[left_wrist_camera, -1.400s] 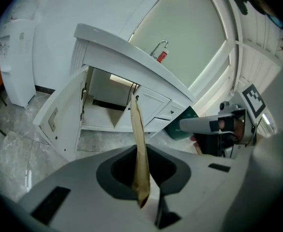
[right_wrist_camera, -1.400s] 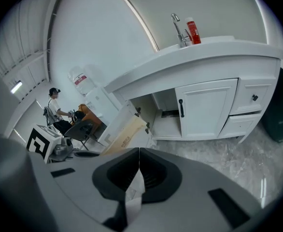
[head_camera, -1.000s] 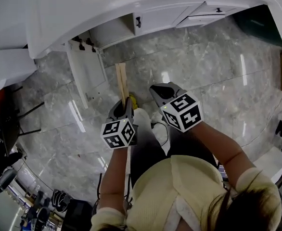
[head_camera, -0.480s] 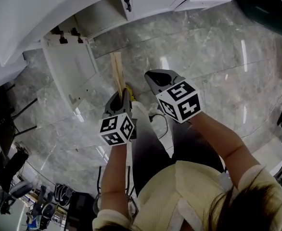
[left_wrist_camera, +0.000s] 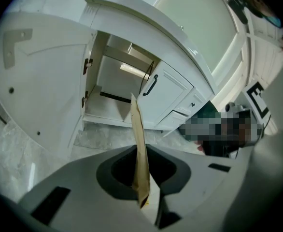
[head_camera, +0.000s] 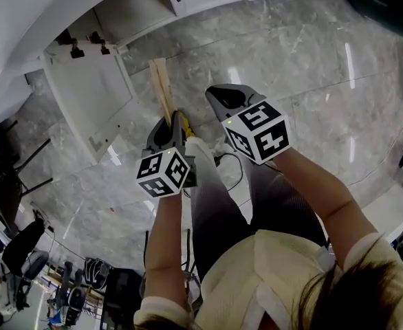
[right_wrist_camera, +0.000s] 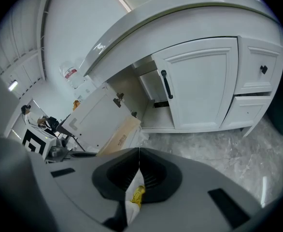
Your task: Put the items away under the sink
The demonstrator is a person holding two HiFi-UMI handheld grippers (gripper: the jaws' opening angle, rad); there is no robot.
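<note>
Presently the person stands on the marble floor (head_camera: 298,81) in front of the sink cabinet, a gripper in each hand and both pointed at the cabinet. The left gripper (left_wrist_camera: 141,151) is closed on a flat brown cardboard sheet (left_wrist_camera: 136,124). Its jaws pinch the lower part of the sheet, which rises edge-on and nearly upright beyond the tips. The grip looks deliberate: holding a thin board low and on edge keeps it from flopping, and it presents a narrow profile for sliding into a compartment. The right gripper (right_wrist_camera: 138,151) has its jaws drawn together, tips meeting, with nothing seen clamped between them. A white shape with a yellow patch shows through the gap below the tips. It appears to lie beyond the jaws and not in them, though this cannot be confirmed. The cabinet's left door (left_wrist_camera: 40,81) is swung fully open, exposing the compartment (left_wrist_camera: 115,98) under the sink. The neighbouring door (right_wrist_camera: 199,86), with its dark handle, is closed. The item is therefore not yet stowed: it hangs in the air over the floor, well apart from the opening and roughly in line with it. By this assessment the carry is at the approach stage. The free right gripper seems kept shut and clear because only one hold is needed. The main risk noted is the tall sheet catching the top edge of the opening unless it is lowered or tilted first.
</note>
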